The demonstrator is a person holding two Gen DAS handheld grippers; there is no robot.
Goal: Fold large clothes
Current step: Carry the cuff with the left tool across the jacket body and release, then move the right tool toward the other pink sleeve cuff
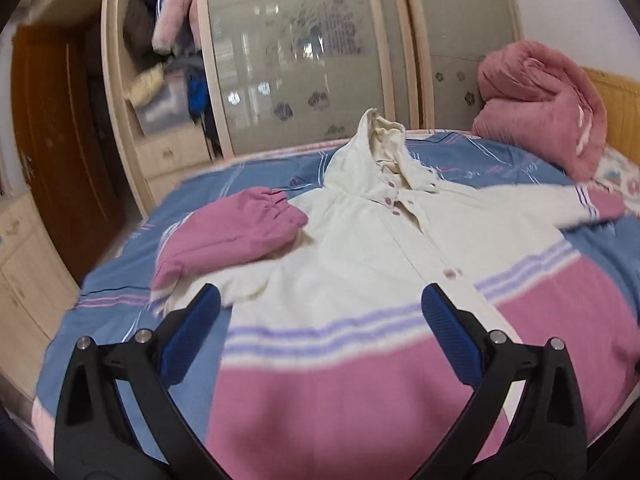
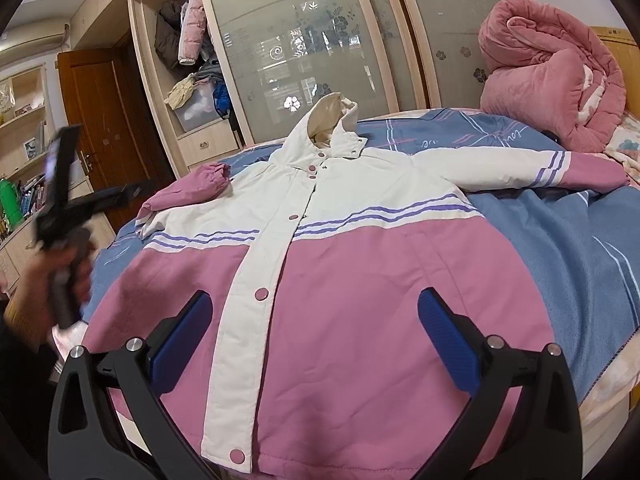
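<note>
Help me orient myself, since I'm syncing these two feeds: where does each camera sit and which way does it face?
Left wrist view: on the left gripper, fingers open, looking across the jacket toward the wardrobe.
Right wrist view: on the right gripper, fingers open, above the jacket's pink hem, facing the hood; the person's left hand shows at the left edge, blurred.
Shared: jacket, bed, rolled pink quilt, wardrobe.

Faint cursive lettering printed in white on the blue bedsheet (image 2: 500,136), just beyond the jacket's outstretched sleeve (image 2: 520,166); reads roughly "lov", the rest too small and curved to make out. Same script blurred beyond reading in the left wrist view. No other legible text, labels or numbers anywhere.
</note>
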